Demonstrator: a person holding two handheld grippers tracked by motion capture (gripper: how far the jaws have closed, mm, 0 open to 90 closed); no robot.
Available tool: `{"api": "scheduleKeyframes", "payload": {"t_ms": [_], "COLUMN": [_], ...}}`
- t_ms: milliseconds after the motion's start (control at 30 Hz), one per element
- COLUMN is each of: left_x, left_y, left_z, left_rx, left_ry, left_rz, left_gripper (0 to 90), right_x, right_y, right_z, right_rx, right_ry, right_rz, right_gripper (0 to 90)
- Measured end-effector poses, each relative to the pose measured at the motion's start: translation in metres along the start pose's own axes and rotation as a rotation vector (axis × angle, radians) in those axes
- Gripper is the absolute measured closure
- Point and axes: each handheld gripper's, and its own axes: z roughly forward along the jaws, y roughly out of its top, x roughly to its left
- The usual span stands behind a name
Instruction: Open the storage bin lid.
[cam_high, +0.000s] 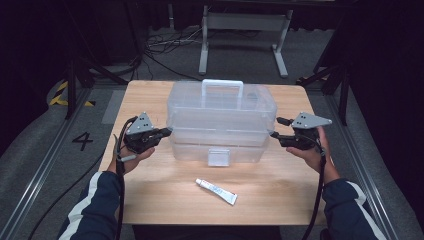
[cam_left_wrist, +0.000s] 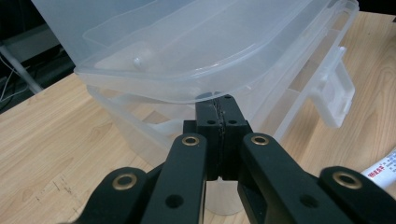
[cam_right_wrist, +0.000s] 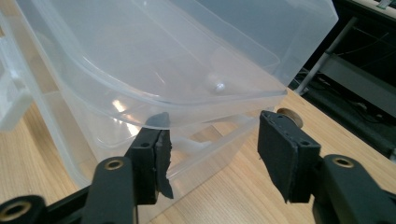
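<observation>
High view puts the clear plastic box (cam_high: 220, 120) at the centre of the frame, its long axis running left to right across the wooden table (cam_high: 150, 200), carry handle (cam_high: 222, 85) on top, front latch (cam_high: 218, 156) facing you. Your left gripper (cam_high: 166, 132) sits at the box's left end and your right gripper (cam_high: 274, 135) at its right end, each level with the seam under the lid, so both are equally near.

In the left gripper view your jaws are pressed together with nothing between them, tips tucked just under the lid's rim (cam_left_wrist: 187, 91). In the right gripper view your jaws stand wide apart, gripping nothing; the left pad (cam_right_wrist: 156, 154) is close against the box wall below the lid edge (cam_right_wrist: 224, 100), though I cannot tell whether it touches.

A small white tube (cam_high: 216, 191) lies in the lower middle of the high view, in front of the box and apart from it, clear of both hands.
</observation>
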Motion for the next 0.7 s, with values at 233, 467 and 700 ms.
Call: {"api": "scheduleKeyframes", "payload": {"t_ms": [233,467,700], "left_x": [-0.005,-0.013,-0.018], "left_y": [-0.001,-0.005,-0.007], "left_z": [-0.004,-0.005,0.000], "left_rx": [-0.011,0.021,0.046], "left_ry": [-0.005,-0.028,-0.075], "left_rz": [-0.001,0.027,0.040], "left_gripper": [87.9,82.7,75.5], "right_x": [0.004,0.009,0.011], "right_y": [0.001,0.005,0.008], "right_z": [-0.003,-0.007,-0.010], "right_rx": [-0.042,-0.100,-0.171], "right_ry": [-0.018,-0.047,-0.095], "right_rz": [-0.021,-0.059,-0.069], "right_gripper": [50.3,59.1,63.8]}}
